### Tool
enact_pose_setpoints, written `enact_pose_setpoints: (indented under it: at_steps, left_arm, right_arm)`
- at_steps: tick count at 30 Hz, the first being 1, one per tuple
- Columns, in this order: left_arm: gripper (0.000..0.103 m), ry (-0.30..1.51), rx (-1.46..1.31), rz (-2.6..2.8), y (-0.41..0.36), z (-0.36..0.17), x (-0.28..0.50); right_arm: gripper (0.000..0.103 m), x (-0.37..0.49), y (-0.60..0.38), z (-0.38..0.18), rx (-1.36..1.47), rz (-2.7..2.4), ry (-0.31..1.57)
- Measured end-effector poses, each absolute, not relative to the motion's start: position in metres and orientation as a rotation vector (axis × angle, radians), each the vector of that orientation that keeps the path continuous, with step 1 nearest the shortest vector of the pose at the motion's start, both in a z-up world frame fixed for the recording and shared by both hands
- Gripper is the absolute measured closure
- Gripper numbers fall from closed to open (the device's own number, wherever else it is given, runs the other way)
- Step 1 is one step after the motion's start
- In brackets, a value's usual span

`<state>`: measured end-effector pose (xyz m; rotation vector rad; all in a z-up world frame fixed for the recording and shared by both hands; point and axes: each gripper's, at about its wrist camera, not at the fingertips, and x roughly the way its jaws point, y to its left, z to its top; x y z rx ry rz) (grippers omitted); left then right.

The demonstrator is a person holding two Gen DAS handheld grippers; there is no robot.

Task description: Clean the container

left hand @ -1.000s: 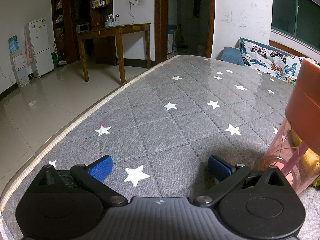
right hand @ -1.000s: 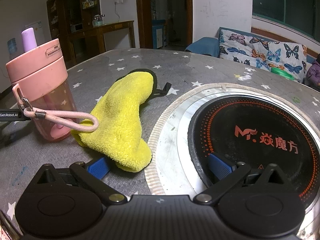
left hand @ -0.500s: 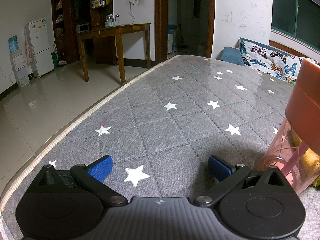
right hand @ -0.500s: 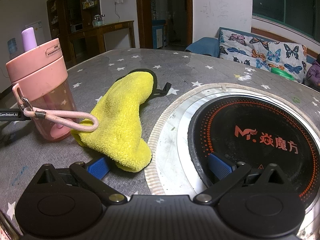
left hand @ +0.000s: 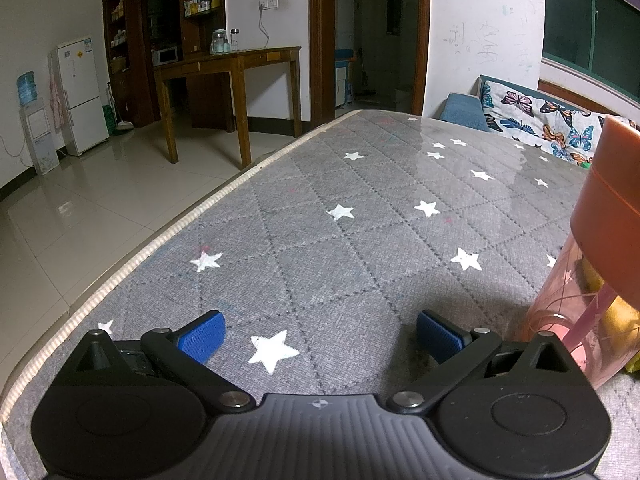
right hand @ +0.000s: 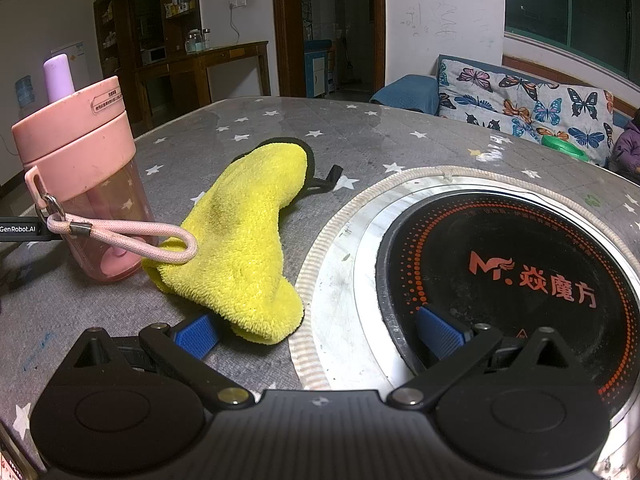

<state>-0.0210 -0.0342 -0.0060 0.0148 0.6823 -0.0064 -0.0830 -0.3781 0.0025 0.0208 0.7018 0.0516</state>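
A pink bottle (right hand: 86, 188) with a pink lid, a purple spout and a pink strap (right hand: 124, 236) stands upright on the grey starred table (right hand: 360, 132). A yellow cloth (right hand: 244, 236) lies just right of it, under the strap's loop. My right gripper (right hand: 316, 330) is open and empty, low over the table, with its left pad by the cloth's near end. My left gripper (left hand: 318, 334) is open and empty over the table (left hand: 340, 248). The bottle (left hand: 592, 264) stands close to its right finger at the right edge of the left wrist view.
A round black induction cooktop (right hand: 508, 276) with a metal rim is set into the table to the right of the cloth. The table's left edge (left hand: 160, 248) drops to a tiled floor. A butterfly-print sofa (right hand: 520, 108) stands behind the table.
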Motion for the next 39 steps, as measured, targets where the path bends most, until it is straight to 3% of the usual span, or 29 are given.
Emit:
enact_pose_setpoints:
  at_steps: [15,28,39]
  left_arm:
    - [0.0,0.682,0.014,-0.006,-0.034,-0.006,-0.021]
    - [0.0,0.682,0.015,-0.006,-0.034,-0.006,-0.021]
    - [0.0,0.682,0.013,-0.007,-0.033,-0.006,-0.021]
  right_arm:
    - [0.0,-0.082,-0.381,0.004,0.06,0.063,0.704]
    - [0.0,-0.101,-0.396,0.051,0.127,0.118,0.609]
    - [0.003,-0.046,-0.377,0.04,0.177,0.13,0.625]
